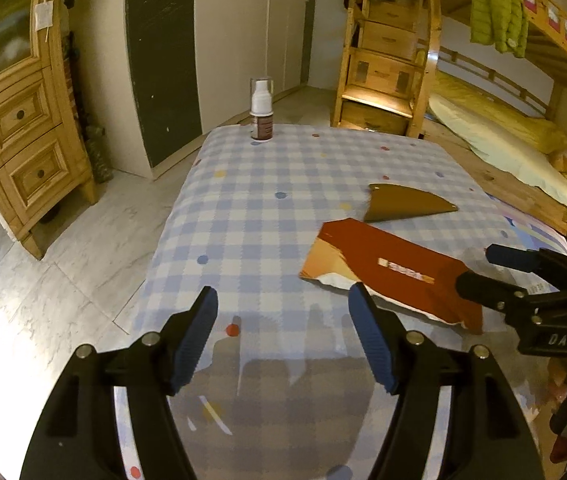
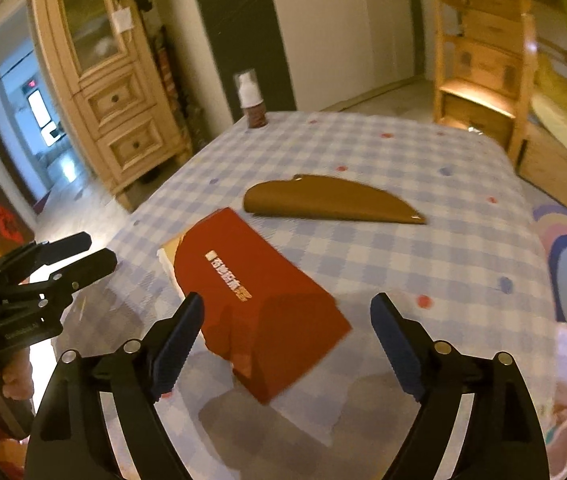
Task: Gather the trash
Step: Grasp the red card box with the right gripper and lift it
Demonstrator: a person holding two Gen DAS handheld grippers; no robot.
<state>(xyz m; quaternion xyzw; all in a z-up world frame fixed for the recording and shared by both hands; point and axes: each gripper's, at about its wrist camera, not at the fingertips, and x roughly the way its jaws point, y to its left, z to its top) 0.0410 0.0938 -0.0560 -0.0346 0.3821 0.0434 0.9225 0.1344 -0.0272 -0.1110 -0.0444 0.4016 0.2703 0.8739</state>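
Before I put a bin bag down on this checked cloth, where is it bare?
The left side of the cloth is bare, from the spray bottle at the far corner down to the left gripper. The right side is crowded: the red packet lies under the open right gripper, the brown wedge just beyond.

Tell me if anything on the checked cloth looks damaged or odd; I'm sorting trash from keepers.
The red packet looks torn open: its end in the left wrist view is ragged with white inside showing. The brown curved piece beside it lies flat, apart. The small bottle stands upright, intact.
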